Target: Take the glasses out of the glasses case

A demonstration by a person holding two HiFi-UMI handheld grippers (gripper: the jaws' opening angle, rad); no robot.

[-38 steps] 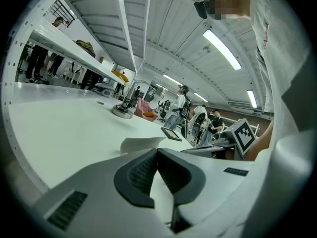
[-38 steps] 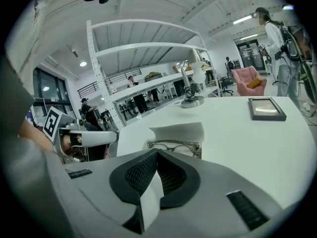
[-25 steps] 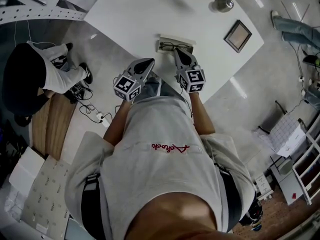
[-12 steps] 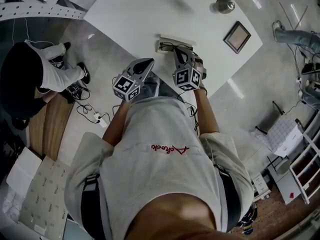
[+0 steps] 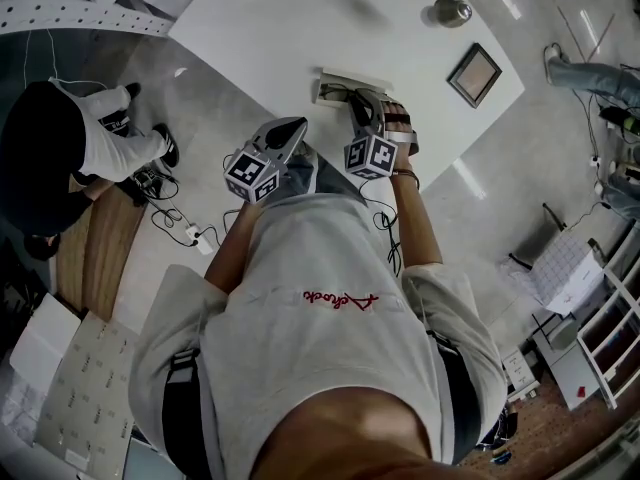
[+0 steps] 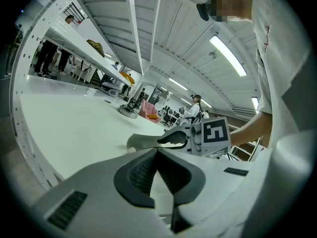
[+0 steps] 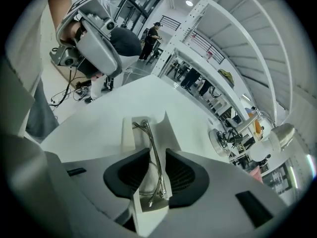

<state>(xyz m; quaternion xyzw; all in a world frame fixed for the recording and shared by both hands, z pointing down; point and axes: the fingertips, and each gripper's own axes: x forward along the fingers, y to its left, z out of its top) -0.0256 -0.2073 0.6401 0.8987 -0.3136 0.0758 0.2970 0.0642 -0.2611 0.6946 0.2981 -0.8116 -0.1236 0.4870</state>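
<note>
Your right gripper (image 5: 360, 108) hung right over the case (image 5: 350, 80), its ribbed black pads spread apart. Those jaws had just been opening. The glasses (image 7: 148, 133) ran lengthwise between them, and neither pad pressed on the wire.

The glasses lay inside the open case. They were a thin, silvery metal frame, folded, with slim curved arms. The case was pale and flat-panelled, with stiff straight walls and one flap standing up in a point beside the frame. It rested on a smooth, matt white table (image 5: 260, 28).

Your left gripper (image 6: 157, 152) sat to the left of the case, apart from it. Its grooved dark pads were pressed together at the tips, with nothing between them. Both grippers had rounded grey moulded shells. A small square frame (image 5: 475, 71) lay to the right of the case, well apart from it.
</note>
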